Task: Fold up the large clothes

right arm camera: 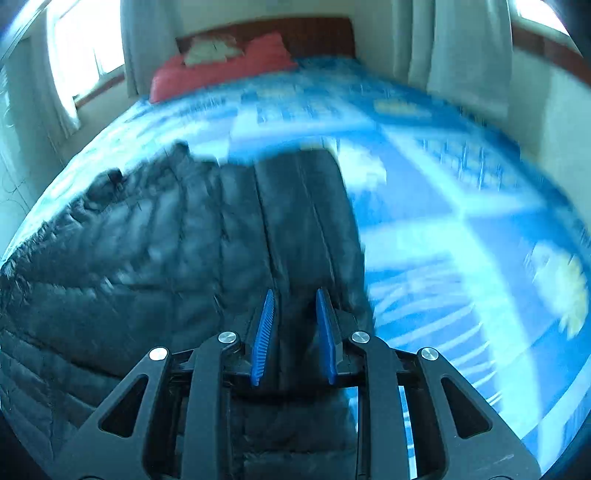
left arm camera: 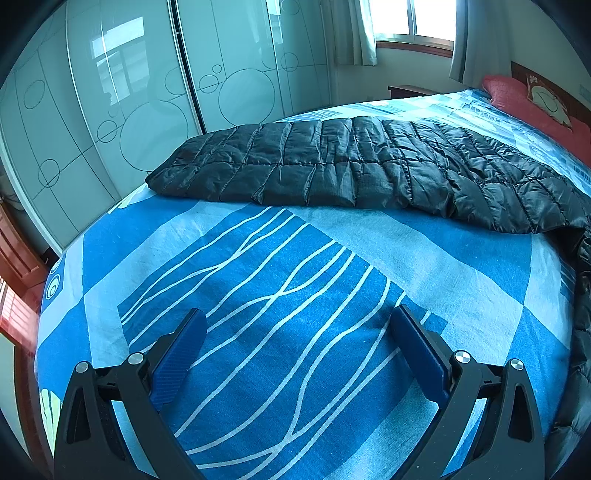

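Note:
A black quilted puffer jacket (left arm camera: 351, 166) lies spread across the far part of the bed, with more of it bunched at the right edge. My left gripper (left arm camera: 299, 314) hovers open above the bare sheet, well short of the jacket, with nothing between its blue pads. In the blurred right wrist view the jacket (right arm camera: 147, 258) fills the left half. A long dark strip of it, a sleeve or a folded edge, runs up from between the pads. My right gripper (right arm camera: 295, 295) is shut on that strip, with only a narrow gap that the fabric fills.
The bed wears a blue and white patterned sheet (left arm camera: 258, 277). Red pillows (left arm camera: 517, 99) lie at the wooden headboard (right arm camera: 295, 33). Sliding wardrobe doors with circle patterns (left arm camera: 129, 110) stand past the bed's far side. Curtained windows (left arm camera: 413, 22) let in light.

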A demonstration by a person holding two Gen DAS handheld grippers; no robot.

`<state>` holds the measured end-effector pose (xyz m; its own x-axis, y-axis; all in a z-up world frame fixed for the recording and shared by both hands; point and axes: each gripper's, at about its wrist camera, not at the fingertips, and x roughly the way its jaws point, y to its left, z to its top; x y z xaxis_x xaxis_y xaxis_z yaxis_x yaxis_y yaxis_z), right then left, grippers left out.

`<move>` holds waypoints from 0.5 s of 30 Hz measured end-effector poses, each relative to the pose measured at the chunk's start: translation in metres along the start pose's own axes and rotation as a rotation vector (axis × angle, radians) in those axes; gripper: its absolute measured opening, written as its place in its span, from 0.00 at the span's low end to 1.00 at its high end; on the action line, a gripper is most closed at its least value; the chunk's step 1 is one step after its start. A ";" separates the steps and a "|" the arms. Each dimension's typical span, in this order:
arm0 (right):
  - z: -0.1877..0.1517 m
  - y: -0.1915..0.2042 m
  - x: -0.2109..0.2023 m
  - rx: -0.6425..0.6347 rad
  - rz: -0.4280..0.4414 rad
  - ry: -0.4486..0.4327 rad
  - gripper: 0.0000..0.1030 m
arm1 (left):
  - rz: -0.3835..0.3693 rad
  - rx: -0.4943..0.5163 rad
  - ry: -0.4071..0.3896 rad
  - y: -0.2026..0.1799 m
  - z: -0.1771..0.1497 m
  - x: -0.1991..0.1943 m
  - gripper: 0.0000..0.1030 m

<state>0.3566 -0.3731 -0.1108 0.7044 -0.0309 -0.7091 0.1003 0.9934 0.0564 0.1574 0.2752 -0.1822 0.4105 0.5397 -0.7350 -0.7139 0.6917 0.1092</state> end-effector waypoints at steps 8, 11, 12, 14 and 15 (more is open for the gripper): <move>0.016 -0.005 0.070 0.000 -0.029 0.132 0.23 | 0.009 0.006 -0.002 -0.004 0.000 0.000 0.96; 0.033 -0.002 0.055 0.022 -0.025 0.104 0.23 | 0.009 0.006 -0.003 -0.004 0.000 0.000 0.96; 0.043 -0.002 0.047 0.032 -0.016 0.064 0.23 | 0.010 0.007 -0.003 -0.004 0.000 0.000 0.96; 0.060 -0.002 0.044 0.036 -0.015 0.024 0.25 | 0.011 0.007 -0.004 -0.004 0.000 0.000 0.96; 0.066 -0.001 0.048 0.033 -0.018 0.023 0.28 | 0.010 0.007 -0.003 -0.004 0.000 0.000 0.96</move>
<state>0.4366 -0.3829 -0.0985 0.6860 -0.0454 -0.7262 0.1359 0.9885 0.0666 0.1600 0.2728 -0.1822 0.4054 0.5481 -0.7316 -0.7141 0.6895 0.1210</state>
